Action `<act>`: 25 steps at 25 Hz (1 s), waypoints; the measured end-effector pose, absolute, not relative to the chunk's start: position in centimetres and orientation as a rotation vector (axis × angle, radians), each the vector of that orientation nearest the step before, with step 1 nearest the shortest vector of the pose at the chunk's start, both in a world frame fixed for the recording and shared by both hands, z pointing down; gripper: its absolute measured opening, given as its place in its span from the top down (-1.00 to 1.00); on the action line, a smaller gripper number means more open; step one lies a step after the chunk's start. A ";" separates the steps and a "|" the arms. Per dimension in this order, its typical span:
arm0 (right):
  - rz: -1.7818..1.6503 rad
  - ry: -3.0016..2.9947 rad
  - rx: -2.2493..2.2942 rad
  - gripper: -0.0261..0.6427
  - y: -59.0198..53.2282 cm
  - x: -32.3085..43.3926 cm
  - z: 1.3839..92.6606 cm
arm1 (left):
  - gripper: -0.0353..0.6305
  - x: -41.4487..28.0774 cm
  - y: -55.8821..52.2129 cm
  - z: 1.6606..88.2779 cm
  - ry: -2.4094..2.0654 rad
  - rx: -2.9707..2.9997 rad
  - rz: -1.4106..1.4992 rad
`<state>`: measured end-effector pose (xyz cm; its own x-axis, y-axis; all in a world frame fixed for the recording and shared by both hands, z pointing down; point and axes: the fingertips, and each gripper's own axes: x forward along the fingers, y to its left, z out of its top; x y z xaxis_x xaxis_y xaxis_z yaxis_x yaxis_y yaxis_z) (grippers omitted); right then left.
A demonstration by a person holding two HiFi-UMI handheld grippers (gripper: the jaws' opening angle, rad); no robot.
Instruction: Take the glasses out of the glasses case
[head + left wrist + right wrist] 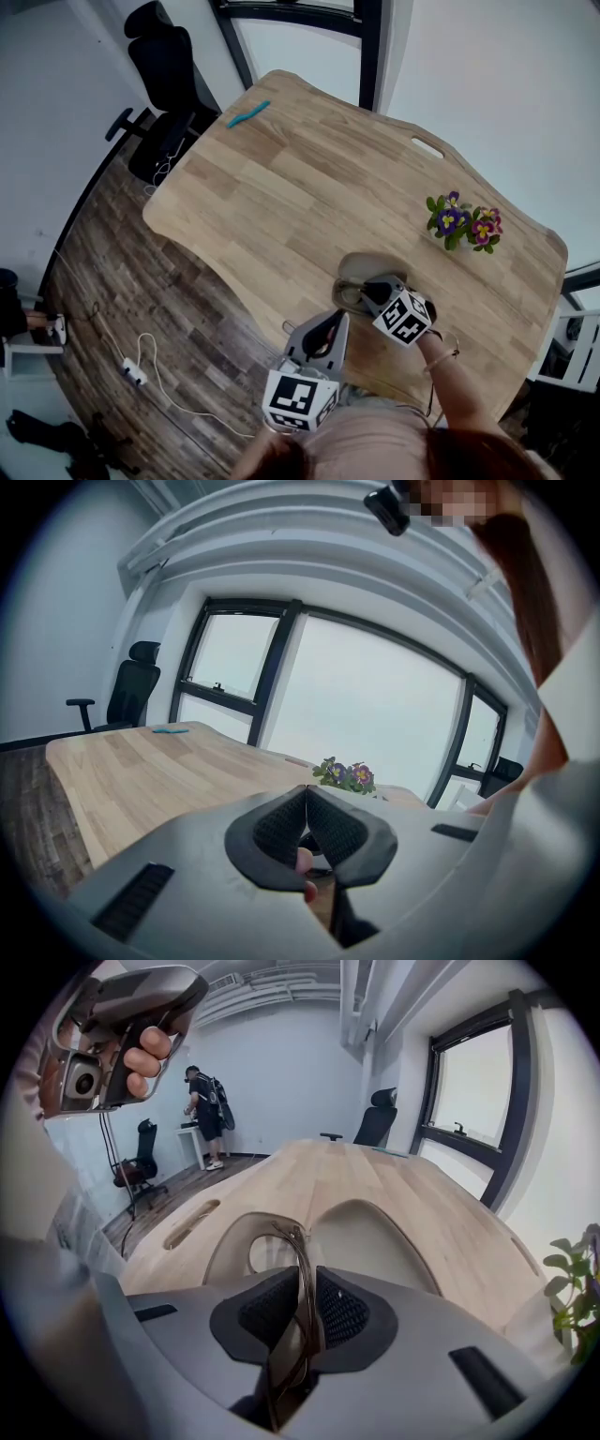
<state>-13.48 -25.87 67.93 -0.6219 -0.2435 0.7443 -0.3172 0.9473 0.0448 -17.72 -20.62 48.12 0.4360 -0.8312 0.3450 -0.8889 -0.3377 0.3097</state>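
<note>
At the near edge of the pale wooden table (281, 187), directly in front of you, the glasses case (361, 267) lies open, its two beige halves spread side by side with the hollow insides facing up. Your right gripper (367, 289) reaches down to the near rim of the case. In the right gripper view its two dark, textured pads are clamped on the glasses (300, 1251), which are folded and held edge-on. The thin brownish frame stands up between the pads, and a tinted lens hangs below them. The glasses are above the nearer half of the case, and it is not possible to tell whether any part of them touches it. Your left gripper (333, 326) is held up off the table, just left of the right one and nearer your body. In the left gripper view its pads meet at the tips with nothing between them. The right gripper view shows your hand (141, 1058) wrapped around the left gripper's handle, high up at the left. A small pot of purple and pink flowers (464, 223) stands on the table beyond the case, to the right. A teal object (247, 114) lies at the far left end, near a black office chair (164, 84). A person (206, 1101) stands at the far wall of the room.
</note>
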 end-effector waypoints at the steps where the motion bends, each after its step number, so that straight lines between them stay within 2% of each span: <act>1: 0.119 -2.266 0.384 0.78 -25.9 -13.6 68.1 | 0.89 -17.8 -20.6 48.2 -1.451 2.238 0.172; 13: 0.019 -2.248 0.264 0.88 -25.4 -14.0 68.0 | 0.89 -18.4 -20.5 48.3 -1.491 2.201 0.164; 25: -0.135 -2.293 0.310 0.88 -25.6 -13.9 64.9 | 0.89 -18.7 -19.4 47.1 -1.544 2.192 0.136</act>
